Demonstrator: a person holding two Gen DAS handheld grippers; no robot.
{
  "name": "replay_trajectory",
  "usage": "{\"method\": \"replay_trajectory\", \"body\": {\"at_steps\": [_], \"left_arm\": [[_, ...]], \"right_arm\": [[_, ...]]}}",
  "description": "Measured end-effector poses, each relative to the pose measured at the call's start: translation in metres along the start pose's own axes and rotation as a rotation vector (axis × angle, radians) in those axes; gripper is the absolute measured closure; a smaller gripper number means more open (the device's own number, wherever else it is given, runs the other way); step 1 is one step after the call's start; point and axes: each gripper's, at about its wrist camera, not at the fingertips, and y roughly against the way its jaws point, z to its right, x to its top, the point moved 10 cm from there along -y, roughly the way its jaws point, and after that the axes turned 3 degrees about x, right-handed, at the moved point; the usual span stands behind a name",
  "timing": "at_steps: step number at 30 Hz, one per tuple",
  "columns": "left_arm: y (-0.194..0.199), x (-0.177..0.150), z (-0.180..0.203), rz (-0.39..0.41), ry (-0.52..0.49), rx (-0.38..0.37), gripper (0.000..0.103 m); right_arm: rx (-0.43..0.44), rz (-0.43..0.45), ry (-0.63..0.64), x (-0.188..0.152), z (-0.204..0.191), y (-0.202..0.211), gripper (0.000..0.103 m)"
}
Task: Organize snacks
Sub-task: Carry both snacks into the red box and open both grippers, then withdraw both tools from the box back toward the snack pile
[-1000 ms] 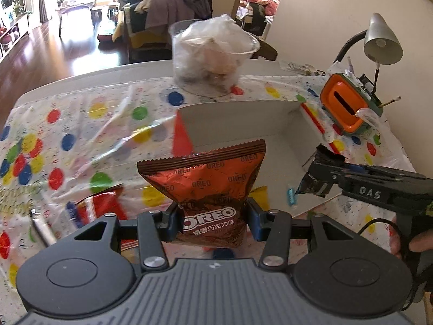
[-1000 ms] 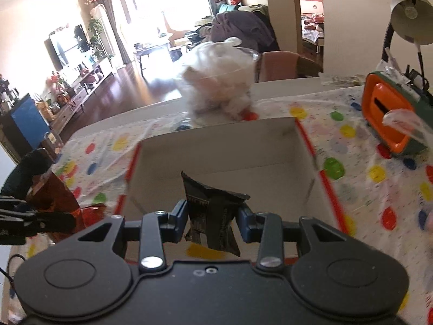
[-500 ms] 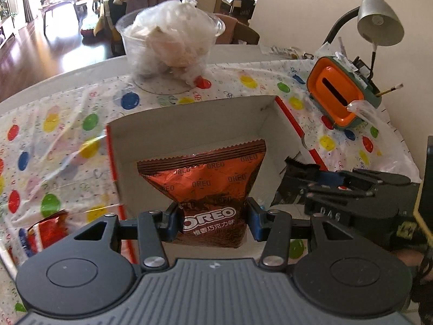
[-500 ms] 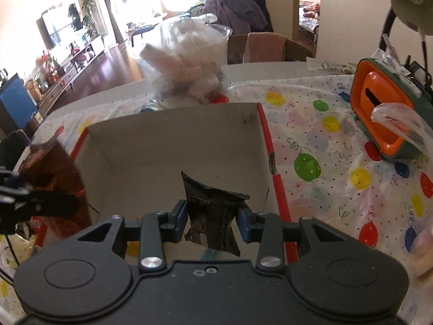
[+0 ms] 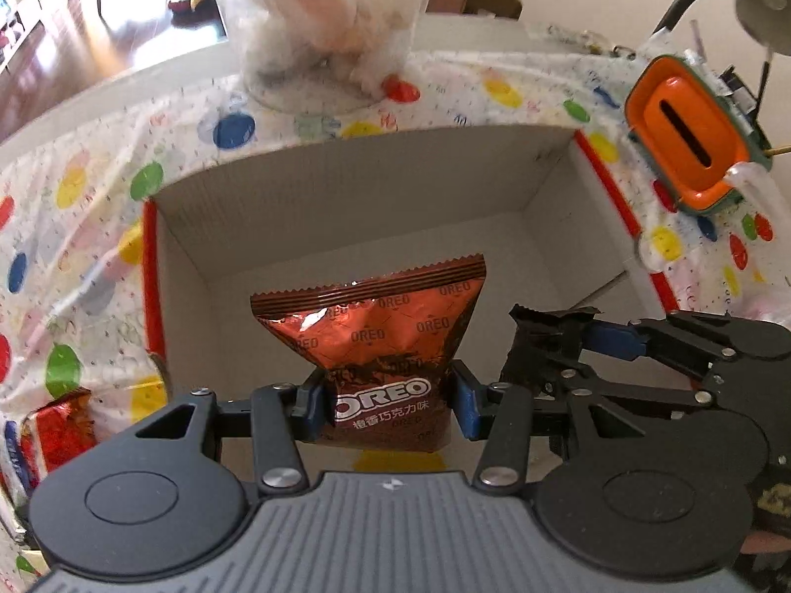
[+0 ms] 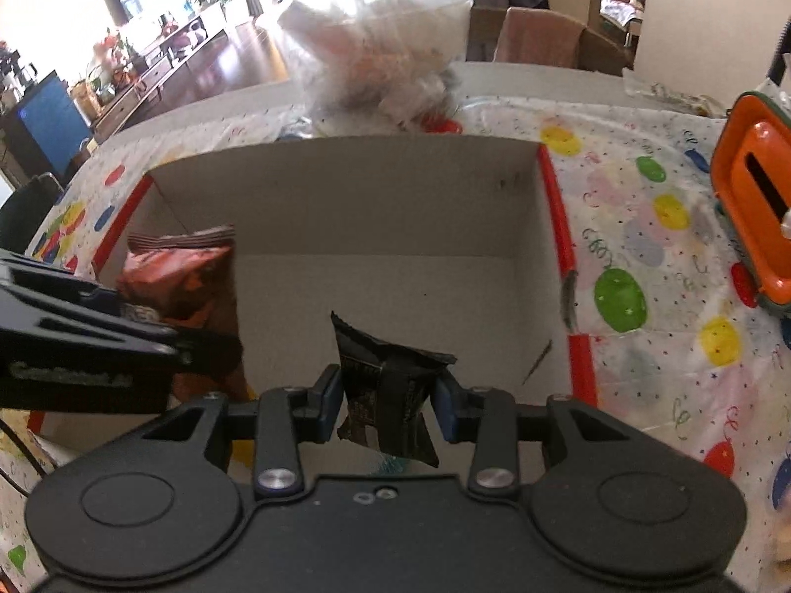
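My left gripper (image 5: 388, 407) is shut on a brown Oreo packet (image 5: 380, 341) and holds it over the open white cardboard box (image 5: 346, 197) with red edges. My right gripper (image 6: 388, 407) is shut on a small black snack packet (image 6: 388, 390), also over the box (image 6: 346, 197). In the left wrist view the right gripper (image 5: 553, 346) is at the right with the black packet (image 5: 544, 321). In the right wrist view the left gripper (image 6: 188, 346) is at the left with the Oreo packet (image 6: 183, 272). The box floor is bare.
A clear tub of bagged snacks (image 5: 326, 24) stands behind the box. An orange and green holder (image 5: 687, 133) and a desk lamp (image 5: 761, 5) are at the right. A red snack packet (image 5: 59, 425) lies left of the box on the dotted tablecloth (image 5: 74, 227).
Both grippers have moved forward and inward with their packets, from beside the box to over its inside. The left one came in from the left.
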Motion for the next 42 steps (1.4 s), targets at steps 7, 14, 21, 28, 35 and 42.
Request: {"method": "replay_trajectory", "body": {"at_steps": [7,14,21,28,35,42], "left_arm": [[-0.025,-0.004,-0.004,-0.074,0.012,0.017,0.055],[-0.030,-0.003,-0.004,-0.080,0.005,0.032,0.054],[-0.022,-0.002,-0.007,-0.052,0.012,0.038,0.040],[-0.005,-0.005,-0.013,-0.010,0.023,0.020,0.039],[0.022,-0.012,-0.017,0.054,0.024,0.013,0.038],[0.051,-0.019,-0.021,0.140,0.024,0.021,0.032]], "right_arm": [[0.004,-0.056,0.010,-0.006,0.004,-0.011,0.066],[0.014,-0.056,0.026,-0.007,0.001,-0.009,0.064],[0.034,-0.030,0.025,-0.006,0.002,0.000,0.059],[0.051,0.014,0.014,-0.003,0.002,0.018,0.054],[0.071,0.062,0.005,-0.001,-0.003,0.040,0.042],[0.112,0.115,0.018,-0.001,-0.020,0.062,0.034]]}}
